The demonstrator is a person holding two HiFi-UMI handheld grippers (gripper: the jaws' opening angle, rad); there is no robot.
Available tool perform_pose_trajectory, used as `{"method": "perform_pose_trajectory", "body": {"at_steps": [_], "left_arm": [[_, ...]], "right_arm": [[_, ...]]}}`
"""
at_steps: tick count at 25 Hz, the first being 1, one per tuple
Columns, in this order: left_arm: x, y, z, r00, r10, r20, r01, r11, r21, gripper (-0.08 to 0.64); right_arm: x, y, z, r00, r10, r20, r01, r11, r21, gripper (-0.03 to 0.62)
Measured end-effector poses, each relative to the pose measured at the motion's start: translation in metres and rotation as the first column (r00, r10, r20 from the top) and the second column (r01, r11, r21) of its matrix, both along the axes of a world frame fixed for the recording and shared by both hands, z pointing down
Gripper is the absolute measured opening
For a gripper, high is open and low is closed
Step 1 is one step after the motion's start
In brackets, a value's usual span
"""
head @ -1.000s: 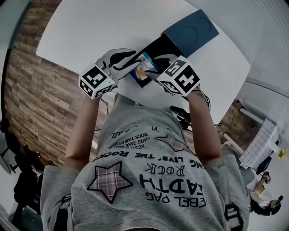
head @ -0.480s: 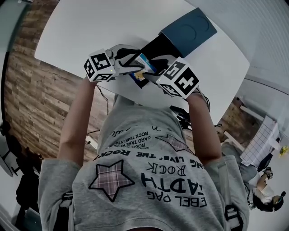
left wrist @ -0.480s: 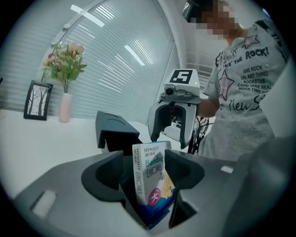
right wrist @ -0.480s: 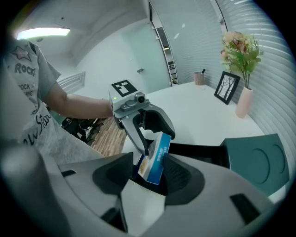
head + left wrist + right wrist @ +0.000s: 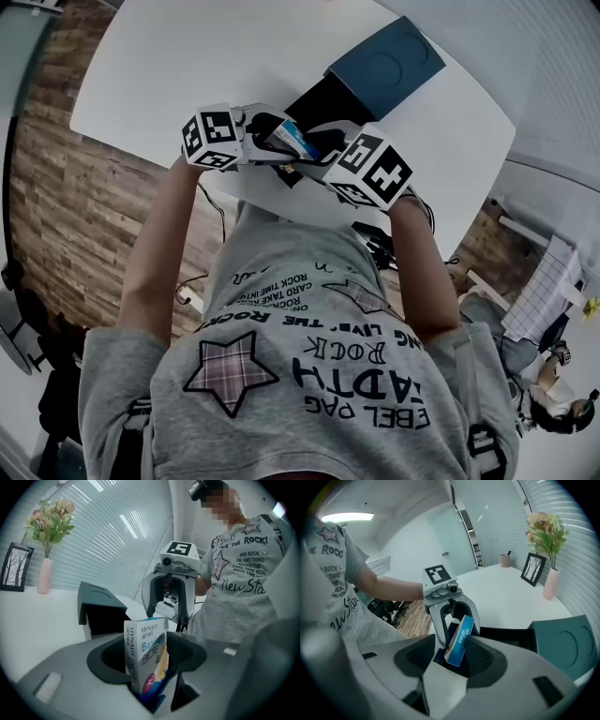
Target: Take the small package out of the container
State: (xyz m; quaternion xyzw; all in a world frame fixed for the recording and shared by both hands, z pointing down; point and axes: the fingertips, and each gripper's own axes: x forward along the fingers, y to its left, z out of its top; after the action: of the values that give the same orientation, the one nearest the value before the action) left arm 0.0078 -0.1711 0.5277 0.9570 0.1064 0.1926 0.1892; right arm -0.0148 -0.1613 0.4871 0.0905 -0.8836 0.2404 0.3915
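Observation:
The small package (image 5: 292, 138), a white and blue bandage box, is up in the air between both grippers, just off the open dark container (image 5: 323, 97), whose teal lid (image 5: 386, 64) is swung back. My right gripper (image 5: 317, 150) is shut on the box's lower end (image 5: 458, 641). My left gripper (image 5: 277, 141) faces it with its jaws wide open on either side of the box (image 5: 146, 653), pads not pressing. In the left gripper view the right gripper (image 5: 171, 590) shows behind the box, and the container (image 5: 101, 609) stands to the left.
The white table (image 5: 187, 66) carries the container near its front edge, above a wood floor (image 5: 56, 187). At the far side stand a pink vase of flowers (image 5: 551, 583), a picture frame (image 5: 533, 569) and a small cup (image 5: 505, 560).
My left gripper has moved right to the package and its jaws have spread around it. The right gripper has lifted the package slightly towards the container's front.

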Motion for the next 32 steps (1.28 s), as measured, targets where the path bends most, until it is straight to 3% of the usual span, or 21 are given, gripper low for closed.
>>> {"method": "perform_pose_trajectory", "body": {"at_steps": [8,14,19,32], "left_arm": [[-0.001,-0.002,-0.005,0.999,-0.034,0.000,0.034,0.998,0.048,0.218],[-0.008,-0.005,-0.017,0.994,-0.106,-0.024,0.108,0.990,0.086,0.092],[-0.011,-0.004,-0.022,0.990,-0.138,-0.023,0.140,0.983,0.118,0.091],[-0.013,-0.003,-0.069,0.970,-0.218,-0.112,0.236,0.954,0.186,0.089]], "right_arm": [[0.002,0.000,-0.006,1.000,0.005,0.026,-0.005,1.000,-0.006,0.210],[0.009,-0.009,-0.029,0.992,0.081,0.095,-0.084,0.996,0.030,0.166],[0.016,-0.022,-0.050,0.975,0.148,0.166,-0.162,0.984,0.074,0.089],[0.036,-0.031,-0.091,0.938,0.224,0.263,-0.270,0.950,0.158,0.041]]}}
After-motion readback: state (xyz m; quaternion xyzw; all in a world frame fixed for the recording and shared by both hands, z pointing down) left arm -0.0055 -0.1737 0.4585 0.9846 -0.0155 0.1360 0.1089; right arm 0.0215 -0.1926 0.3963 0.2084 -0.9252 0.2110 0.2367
